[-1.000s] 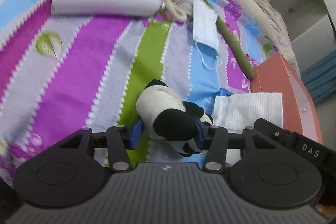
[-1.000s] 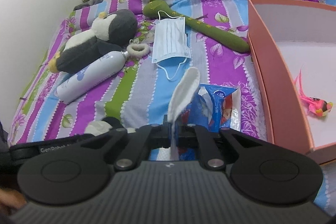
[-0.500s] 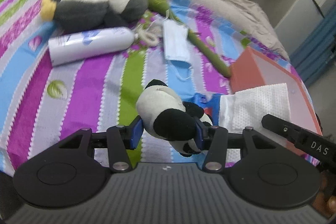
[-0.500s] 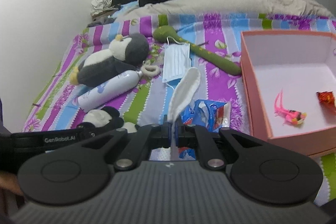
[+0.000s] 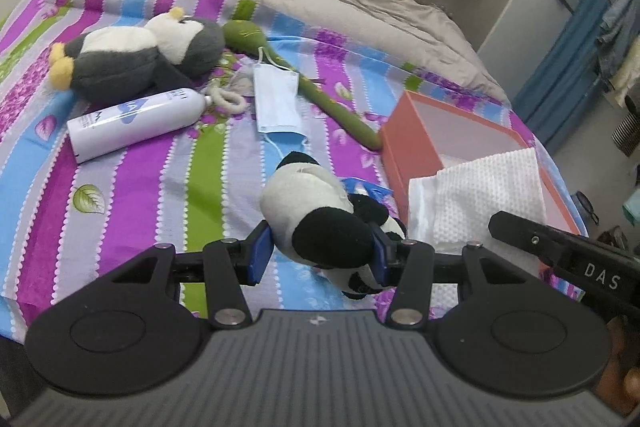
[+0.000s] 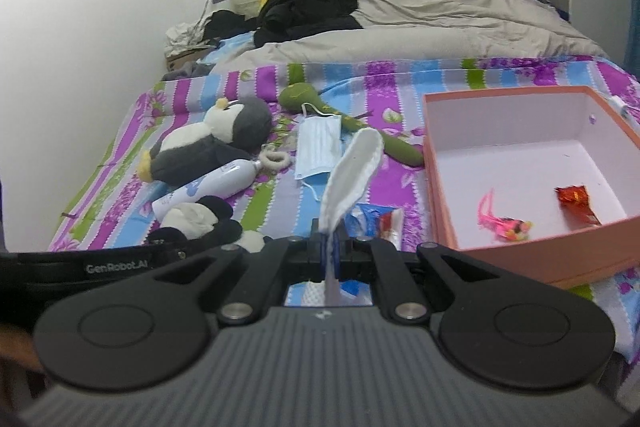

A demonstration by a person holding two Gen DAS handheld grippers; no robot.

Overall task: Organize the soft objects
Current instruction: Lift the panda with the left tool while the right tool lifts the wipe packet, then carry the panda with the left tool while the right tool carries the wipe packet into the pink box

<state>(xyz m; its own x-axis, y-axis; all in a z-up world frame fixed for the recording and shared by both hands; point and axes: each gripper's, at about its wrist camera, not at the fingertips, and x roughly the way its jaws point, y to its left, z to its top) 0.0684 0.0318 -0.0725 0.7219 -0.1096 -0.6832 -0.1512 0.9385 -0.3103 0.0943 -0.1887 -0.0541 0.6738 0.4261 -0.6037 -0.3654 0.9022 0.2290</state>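
My left gripper (image 5: 318, 255) is shut on a small black-and-white panda plush (image 5: 316, 209), held up above the striped bedspread (image 5: 132, 179). My right gripper (image 6: 330, 247) is shut on a white textured cloth (image 6: 352, 173) that stands up from its pads; the same cloth (image 5: 480, 195) shows at the right of the left wrist view. An open orange box (image 6: 440, 187) with a white inside sits to the right, holding a pink toy (image 6: 504, 223) and a red wrapper (image 6: 576, 201). The panda (image 6: 196, 221) also shows low left in the right wrist view.
On the bedspread lie a grey penguin plush (image 5: 132, 59), a white bottle (image 5: 136, 123), a cord loop (image 5: 228, 99), a face mask (image 5: 276, 99), a long green plush (image 5: 304, 83) and a blue snack packet (image 6: 376, 221). A beige duvet (image 6: 420, 27) and dark clothes (image 6: 308, 7) cover the far end.
Both grippers have risen with their loads, so more of the bed and the box's inside has come into view. The left wrist view has levelled out. Neither grip has changed.
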